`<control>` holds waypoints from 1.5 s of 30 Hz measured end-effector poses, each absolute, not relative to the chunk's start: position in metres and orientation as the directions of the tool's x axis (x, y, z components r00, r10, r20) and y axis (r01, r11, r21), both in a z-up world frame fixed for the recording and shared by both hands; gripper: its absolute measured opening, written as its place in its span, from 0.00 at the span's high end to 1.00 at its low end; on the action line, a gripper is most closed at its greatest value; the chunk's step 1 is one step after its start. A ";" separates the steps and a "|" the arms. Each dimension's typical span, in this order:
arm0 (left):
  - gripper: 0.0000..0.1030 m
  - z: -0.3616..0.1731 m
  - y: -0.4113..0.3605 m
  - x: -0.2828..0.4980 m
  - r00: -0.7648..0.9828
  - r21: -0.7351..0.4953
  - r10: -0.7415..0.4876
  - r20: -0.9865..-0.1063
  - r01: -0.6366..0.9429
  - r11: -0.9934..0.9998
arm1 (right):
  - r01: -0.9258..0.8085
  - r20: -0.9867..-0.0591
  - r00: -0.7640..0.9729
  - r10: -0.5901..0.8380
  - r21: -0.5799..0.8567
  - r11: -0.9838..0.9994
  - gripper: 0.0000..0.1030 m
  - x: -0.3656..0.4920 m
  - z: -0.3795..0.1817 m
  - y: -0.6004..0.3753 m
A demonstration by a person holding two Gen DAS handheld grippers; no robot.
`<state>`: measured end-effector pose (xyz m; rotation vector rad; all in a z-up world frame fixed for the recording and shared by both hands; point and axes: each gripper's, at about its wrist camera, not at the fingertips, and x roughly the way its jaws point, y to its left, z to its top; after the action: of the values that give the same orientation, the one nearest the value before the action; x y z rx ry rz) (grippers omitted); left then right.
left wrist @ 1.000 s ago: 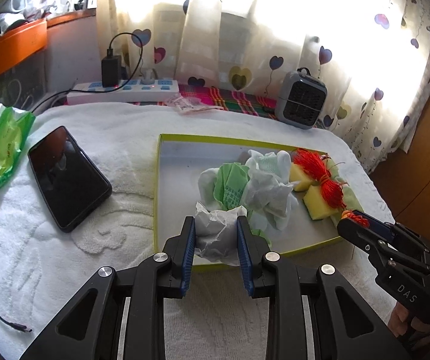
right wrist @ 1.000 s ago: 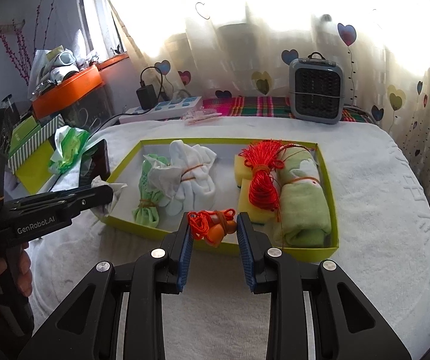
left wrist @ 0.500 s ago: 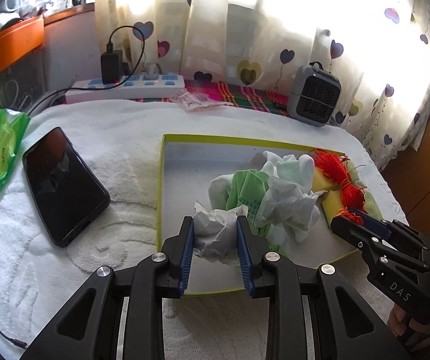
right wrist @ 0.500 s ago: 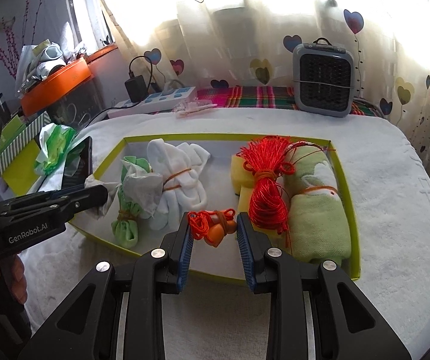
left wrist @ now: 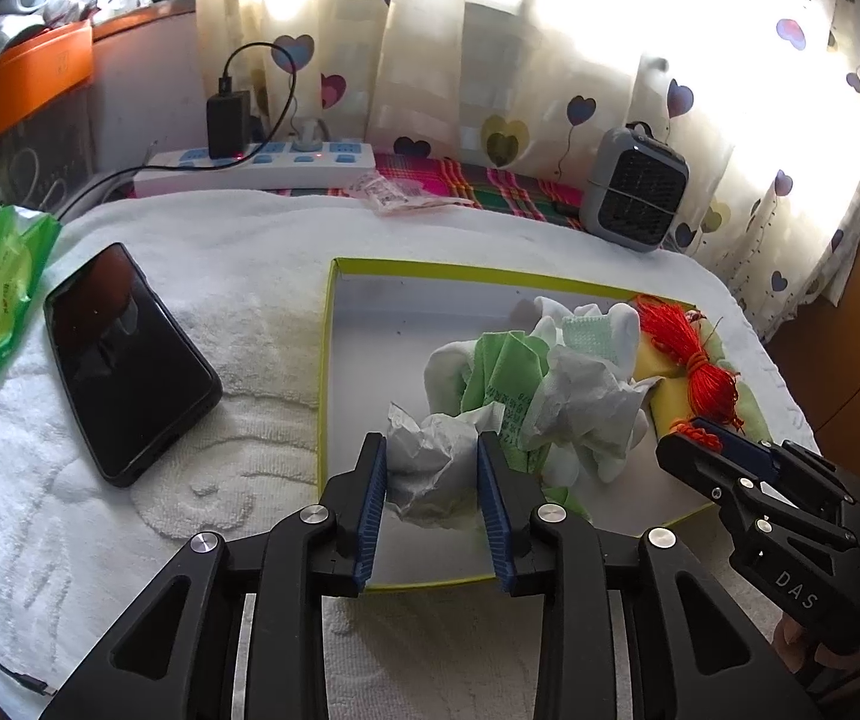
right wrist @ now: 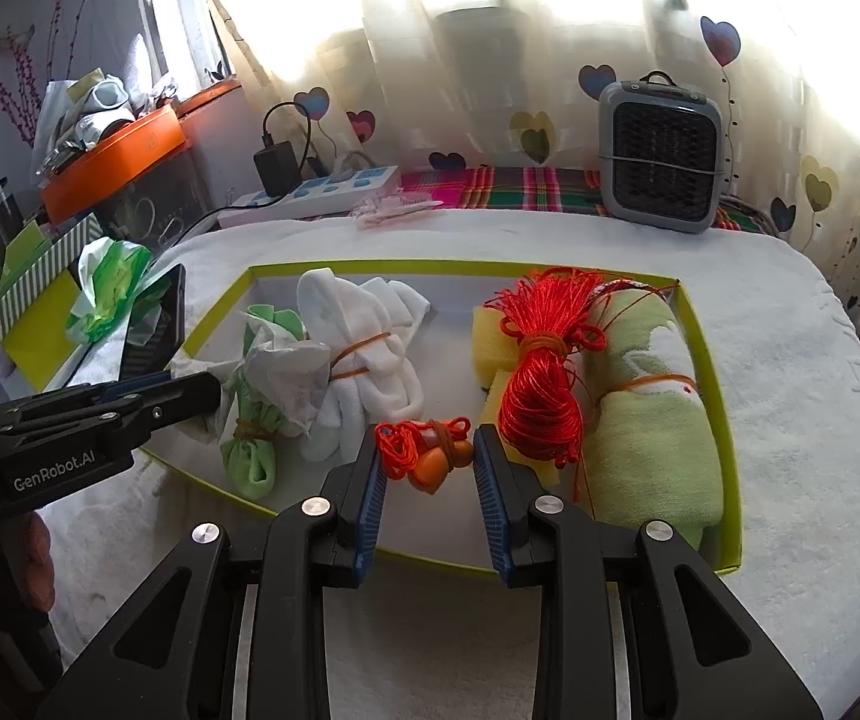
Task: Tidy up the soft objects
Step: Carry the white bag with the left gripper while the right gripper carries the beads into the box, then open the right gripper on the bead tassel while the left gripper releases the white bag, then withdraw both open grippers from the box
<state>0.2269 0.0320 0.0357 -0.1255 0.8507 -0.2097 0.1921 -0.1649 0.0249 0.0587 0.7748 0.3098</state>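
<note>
"DAS" marks the right tongs (left wrist: 694,441); "GenRobot.AI" marks the left tongs (right wrist: 213,387). Print on the green wrapper (left wrist: 505,369) is illegible.

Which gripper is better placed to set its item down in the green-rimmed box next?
Probably the left. The left gripper, jaws just opening, has the crumpled tissue low over bare box floor. The right gripper grips the orange charm.
</note>
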 end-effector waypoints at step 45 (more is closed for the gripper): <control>0.57 0.045 0.033 0.203 0.672 -0.150 -0.176 -0.720 0.097 0.984 | -0.253 -0.677 0.677 0.288 0.154 0.955 0.56 0.179 0.028 -0.163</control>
<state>0.2034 0.0330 0.0453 -0.1024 0.8204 -0.1542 0.1789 -0.1632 0.0275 0.0493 0.7686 0.3042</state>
